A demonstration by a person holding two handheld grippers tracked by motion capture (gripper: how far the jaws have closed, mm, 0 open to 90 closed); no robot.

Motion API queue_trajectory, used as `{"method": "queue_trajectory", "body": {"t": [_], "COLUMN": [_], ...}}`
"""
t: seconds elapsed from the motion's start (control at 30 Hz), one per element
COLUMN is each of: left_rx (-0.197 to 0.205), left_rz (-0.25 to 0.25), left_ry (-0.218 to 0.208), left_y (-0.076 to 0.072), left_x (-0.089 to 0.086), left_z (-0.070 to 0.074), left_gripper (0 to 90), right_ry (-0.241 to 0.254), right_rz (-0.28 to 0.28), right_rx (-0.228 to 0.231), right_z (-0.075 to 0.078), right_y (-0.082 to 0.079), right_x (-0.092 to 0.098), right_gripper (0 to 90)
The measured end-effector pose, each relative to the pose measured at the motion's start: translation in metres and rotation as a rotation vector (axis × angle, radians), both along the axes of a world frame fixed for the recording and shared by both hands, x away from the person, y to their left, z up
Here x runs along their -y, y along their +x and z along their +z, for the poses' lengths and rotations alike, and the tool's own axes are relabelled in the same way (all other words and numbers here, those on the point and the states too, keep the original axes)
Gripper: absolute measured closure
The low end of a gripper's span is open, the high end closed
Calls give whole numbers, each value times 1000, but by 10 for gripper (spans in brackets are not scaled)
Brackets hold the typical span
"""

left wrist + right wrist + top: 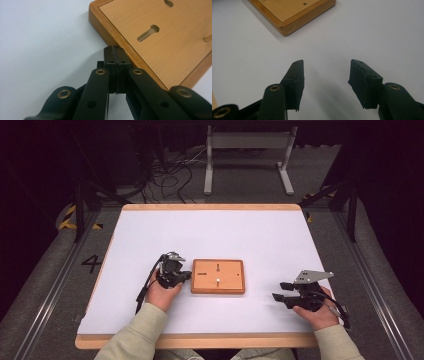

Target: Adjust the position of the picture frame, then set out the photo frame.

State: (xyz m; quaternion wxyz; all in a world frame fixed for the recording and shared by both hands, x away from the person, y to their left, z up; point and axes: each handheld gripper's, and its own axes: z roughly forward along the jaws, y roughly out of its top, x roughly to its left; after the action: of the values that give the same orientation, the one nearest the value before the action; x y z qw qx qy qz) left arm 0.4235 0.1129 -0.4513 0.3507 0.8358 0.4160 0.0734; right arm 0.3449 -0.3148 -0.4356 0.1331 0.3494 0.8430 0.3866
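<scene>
Two tongs work over one wooden board (218, 276) that lies flat near the middle of the white tabletop (210, 235), slightly toward the person's side.

Left side: the left tongs (184, 275) are clenched, pads pressed together with nothing between them. In the left gripper view the closed tip (115, 60) sits at the left edge of the board (160, 42), touching it or just short of it; which of the two cannot be told. The board face carries a keyhole-shaped slot (148, 33) and further small holes.

Centre: the board is not lifted or tilted.

Right side: the right tongs (278, 291) are released, jaws standing half apart over bare tabletop, well clear of the board's right edge. The right gripper view shows a corner of the board (294, 12) ahead of the open jaws.

Step in hand, as judged: the closed left tip is being set against the board edge, to nudge or steady it.

Next move calls for: a level push along the tabletop with the tip kept low on the edge, so it does not ride up over the rim. The right tongs would need to approach the far edge to brace the board.
</scene>
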Motion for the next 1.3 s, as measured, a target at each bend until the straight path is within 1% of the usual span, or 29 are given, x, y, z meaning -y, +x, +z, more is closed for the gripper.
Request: {"method": "queue_trajectory", "body": {"t": [0.07,0.13,0.17,0.2,0.23,0.27,0.33,0.43,0.5,0.6,0.63,0.67,0.73,0.83,0.9,1.0,1.03,1.13,1.27,1.3], "left_rx": [23,58,58,77,109,109,147,170,172,191,191,193,200,192,194,190,196,191,185,179], "left_rz": [-10,-29,-29,-46,-72,-72,-109,-140,-159,-182,-182,-185,-197,-215,-228,-235,-242,-265,-291,-302], "left_ry": [-14,-25,-25,-31,-41,-41,-57,-78,-98,-97,-97,-108,-121,-131,-136,-134,-131,-130,-137,-139], "left_y": [-3,-8,-8,-12,-18,-18,-26,-32,-36,-40,-40,-41,-43,-45,-45,-46,-46,-45,-43,-42], "left_x": [-3,-4,-4,-4,-3,-3,-2,-1,1,4,4,5,8,12,17,23,26,34,42,45], "left_z": [5,10,10,14,19,19,26,31,33,34,34,35,35,35,35,33,31,28,25,23], "left_gripper": [875,844,828,828,784,765,748,712,690,660,642,642,592,539,502,459,448,443,419,417], "right_ry": [0,-3,-3,-5,-3,-3,-4,-6,-10,-7,-7,-8,-6,-7,-9,-9,-5,-9,-13,-13], "right_rz": [-4,-5,-5,-6,-10,-10,-14,-13,-12,-9,-9,-9,-8,-7,-5,-11,-10,-8,-6,-6], "right_rx": [4,4,4,4,4,4,8,7,8,11,11,10,9,10,11,16,21,26,19,18], "right_z": [0,0,0,0,0,0,1,1,1,1,1,1,0,1,1,1,2,4,2,2], "right_y": [0,-1,-1,-1,-2,-2,-3,-3,-3,-2,-2,-2,-2,-1,-1,-2,-3,-4,-4,-4], "right_x": [1,1,1,1,1,1,2,1,1,1,1,1,1,0,-1,-1,-1,-3,-3,-3], "right_gripper": [464,464,464,464,465,465,465,465,465,465,465,465,465,465,465,467,467,467,467,467]}}
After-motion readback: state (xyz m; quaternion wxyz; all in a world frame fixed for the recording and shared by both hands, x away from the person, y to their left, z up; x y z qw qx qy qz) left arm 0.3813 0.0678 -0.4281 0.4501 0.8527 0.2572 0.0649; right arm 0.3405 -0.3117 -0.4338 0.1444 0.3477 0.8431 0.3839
